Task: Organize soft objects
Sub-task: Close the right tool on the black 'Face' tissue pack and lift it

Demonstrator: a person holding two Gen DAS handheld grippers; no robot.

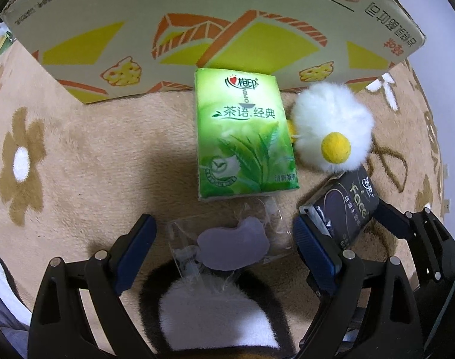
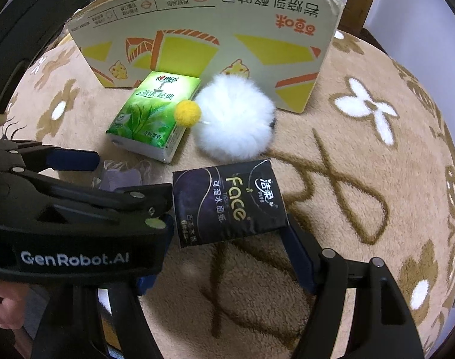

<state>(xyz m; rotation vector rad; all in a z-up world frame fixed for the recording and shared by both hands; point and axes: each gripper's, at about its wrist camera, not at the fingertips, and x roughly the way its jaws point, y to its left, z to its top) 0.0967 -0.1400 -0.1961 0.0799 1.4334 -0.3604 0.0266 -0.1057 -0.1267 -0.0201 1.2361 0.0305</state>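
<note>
A green tissue pack (image 1: 245,133) lies on the beige rug in front of a cardboard box (image 1: 215,30). A white fluffy pompom with a yellow ball (image 1: 332,127) sits to its right. My left gripper (image 1: 224,239) is open, its fingers either side of a purple soft piece in a clear wrapper (image 1: 230,246) on the rug. My right gripper (image 2: 230,224) is shut on a black Face tissue pack (image 2: 227,200), held just above the rug; it also shows in the left wrist view (image 1: 344,206). In the right wrist view I see the green pack (image 2: 151,113) and pompom (image 2: 235,119).
The open-topped cardboard box (image 2: 209,30) stands at the far side of the round flower-patterned rug (image 2: 362,179). A black-and-white fuzzy patch (image 1: 215,308) lies under my left gripper. The left gripper's body (image 2: 78,209) crosses the right wrist view at left.
</note>
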